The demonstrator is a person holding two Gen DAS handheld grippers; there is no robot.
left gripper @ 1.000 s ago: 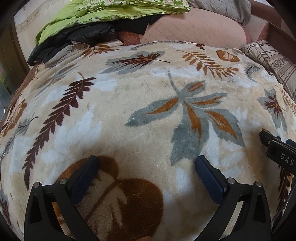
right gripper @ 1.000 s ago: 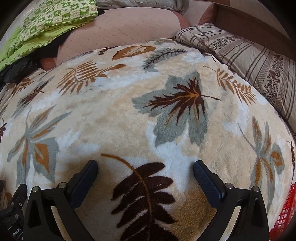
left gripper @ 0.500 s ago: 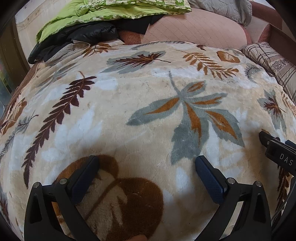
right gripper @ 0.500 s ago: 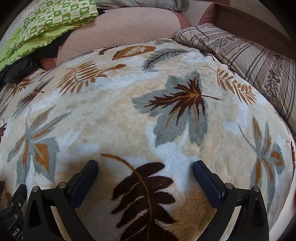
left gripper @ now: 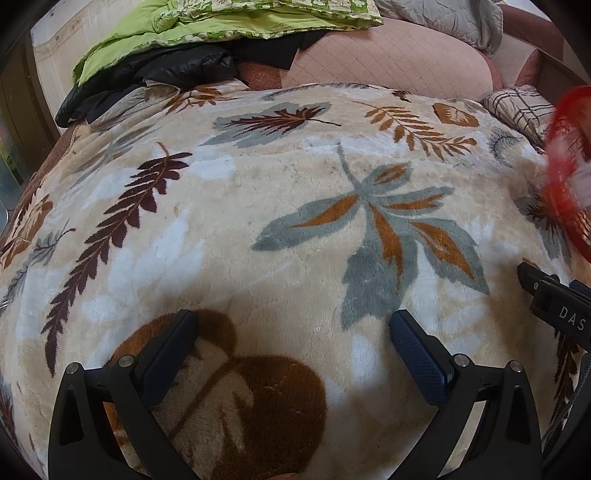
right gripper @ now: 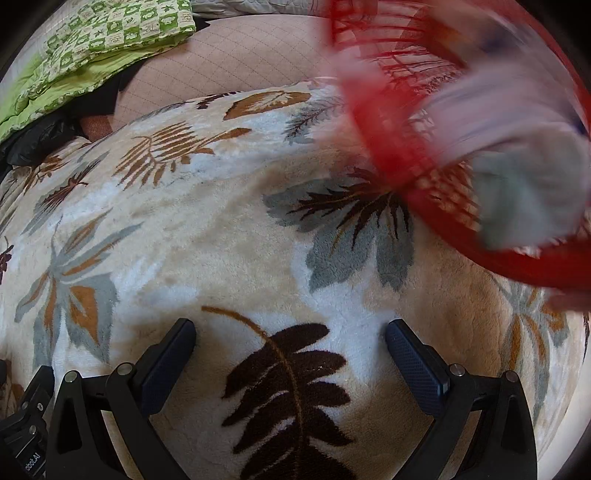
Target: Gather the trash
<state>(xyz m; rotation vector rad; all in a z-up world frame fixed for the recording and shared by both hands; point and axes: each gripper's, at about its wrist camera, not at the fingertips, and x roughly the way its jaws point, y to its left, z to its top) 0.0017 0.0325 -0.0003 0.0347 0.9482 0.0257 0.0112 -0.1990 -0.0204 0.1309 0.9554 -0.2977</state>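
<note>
Right wrist: blurred red basket [right gripper: 373,147] up-right of the wide-open, empty right hand-held gripper [right gripper: 290,341] over blanket [right gripper: 207,236].

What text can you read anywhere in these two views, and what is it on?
"DAS": white letters on the black gripper body at the left wrist view's right edge, cut off by the frame.
Small white lettering on the black gripper body at the right wrist view's lower left: too small to read.

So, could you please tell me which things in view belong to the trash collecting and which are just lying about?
Belongs to the job:
- red basket, blurred, with pale items inside
- left hand-held gripper, open
- right hand-held gripper, open

Just lying about:
- leaf-patterned blanket
- green quilt
- black jacket
- striped pillow
</note>
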